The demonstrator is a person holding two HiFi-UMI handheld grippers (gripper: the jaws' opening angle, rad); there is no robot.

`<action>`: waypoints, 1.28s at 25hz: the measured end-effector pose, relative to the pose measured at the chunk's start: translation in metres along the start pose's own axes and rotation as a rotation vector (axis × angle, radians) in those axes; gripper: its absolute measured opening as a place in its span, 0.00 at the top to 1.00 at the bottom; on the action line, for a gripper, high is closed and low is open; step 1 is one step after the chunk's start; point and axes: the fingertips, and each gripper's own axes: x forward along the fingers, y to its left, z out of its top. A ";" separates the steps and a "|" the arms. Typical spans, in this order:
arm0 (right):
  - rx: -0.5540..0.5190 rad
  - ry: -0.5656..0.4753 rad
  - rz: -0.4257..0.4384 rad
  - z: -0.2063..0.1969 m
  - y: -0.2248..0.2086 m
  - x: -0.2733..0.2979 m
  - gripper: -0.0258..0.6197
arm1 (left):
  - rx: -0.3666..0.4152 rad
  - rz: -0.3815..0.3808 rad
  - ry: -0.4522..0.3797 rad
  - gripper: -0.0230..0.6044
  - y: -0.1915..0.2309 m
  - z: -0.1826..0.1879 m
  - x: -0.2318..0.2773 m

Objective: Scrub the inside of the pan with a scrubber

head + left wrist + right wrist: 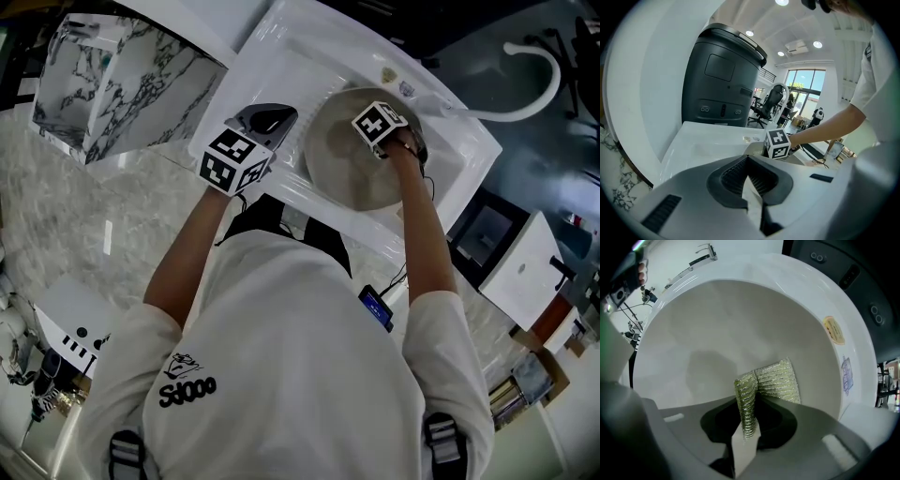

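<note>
The round grey pan [349, 164] lies in the white sink [281, 66]. In the right gripper view its pale inside [717, 343] fills the frame. My right gripper [749, 397] is shut on a gold-green mesh scrubber [777, 380], which is folded between the jaws and pressed flat on the pan's inner wall. From above, the right gripper [401, 142] reaches into the pan's far right part. My left gripper [274, 118] hovers at the sink's left rim beside the pan, jaws shut [748, 158], with nothing visible between them. The pan's rim [754, 148] shows just beyond its tips.
A marble counter [56, 216] surrounds the sink, with a marble-patterned box [122, 75] at the back left. A dark grey machine [724, 79] stands behind the sink. A white hose [525, 94] and a white box [520, 267] are to the right. Stickers [833, 330] mark the sink wall.
</note>
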 end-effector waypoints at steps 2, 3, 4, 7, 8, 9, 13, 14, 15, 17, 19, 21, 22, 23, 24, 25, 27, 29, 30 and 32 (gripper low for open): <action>-0.019 -0.011 -0.018 0.005 0.002 0.000 0.84 | -0.002 -0.002 0.002 0.96 0.001 -0.002 -0.001; -0.027 -0.016 -0.024 0.007 0.003 0.000 0.84 | -0.002 -0.004 0.002 0.96 0.001 -0.002 -0.001; -0.034 -0.019 -0.029 0.008 0.005 0.000 0.84 | -0.002 -0.006 0.002 0.96 0.001 -0.003 -0.001; -0.072 -0.019 -0.050 0.013 0.010 -0.001 0.84 | 0.002 -0.010 0.003 0.96 0.001 -0.003 -0.001; -0.092 -0.022 -0.059 0.014 0.012 0.000 0.84 | 0.003 -0.010 0.003 0.96 0.001 -0.003 -0.001; -0.111 -0.026 -0.066 0.016 0.016 0.000 0.84 | 0.004 -0.010 0.003 0.96 0.000 -0.004 -0.001; -0.148 -0.049 -0.055 0.025 0.032 -0.002 0.84 | 0.003 -0.009 0.002 0.96 0.000 -0.005 -0.002; -0.151 -0.052 -0.046 0.027 0.037 -0.002 0.84 | 0.002 -0.009 0.002 0.96 0.000 -0.006 -0.003; -0.154 -0.054 -0.038 0.029 0.041 -0.002 0.84 | 0.001 -0.010 0.001 0.96 0.000 -0.006 -0.003; -0.165 -0.055 -0.026 0.032 0.050 -0.002 0.84 | 0.000 -0.012 -0.002 0.96 -0.001 -0.007 -0.004; -0.172 -0.057 -0.012 0.033 0.057 -0.003 0.84 | 0.002 -0.014 -0.004 0.96 -0.002 -0.007 -0.004; -0.173 -0.060 0.013 0.034 0.063 -0.004 0.83 | 0.006 -0.016 -0.005 0.96 -0.004 -0.007 -0.003; -0.172 -0.060 0.032 0.034 0.067 -0.005 0.83 | 0.007 -0.017 -0.005 0.96 -0.006 -0.006 -0.003; -0.173 -0.061 0.054 0.033 0.071 -0.006 0.83 | 0.008 -0.018 -0.006 0.96 -0.007 -0.006 -0.003; -0.174 -0.061 0.077 0.033 0.076 -0.008 0.83 | 0.008 -0.020 -0.007 0.96 -0.009 -0.006 -0.002; -0.177 -0.062 0.096 0.032 0.080 -0.009 0.83 | 0.009 -0.021 -0.007 0.96 -0.010 -0.005 -0.003; -0.193 -0.062 0.119 0.031 0.089 -0.010 0.83 | 0.009 -0.023 -0.007 0.96 -0.011 -0.006 -0.003; -0.216 -0.059 0.136 0.030 0.098 -0.010 0.83 | 0.009 -0.025 -0.006 0.96 -0.012 -0.008 -0.003; -0.228 -0.058 0.145 0.029 0.103 -0.010 0.83 | 0.009 -0.026 -0.006 0.96 -0.013 -0.009 -0.004; -0.253 -0.058 0.160 0.028 0.112 -0.010 0.83 | 0.010 -0.027 -0.003 0.96 -0.013 -0.010 -0.004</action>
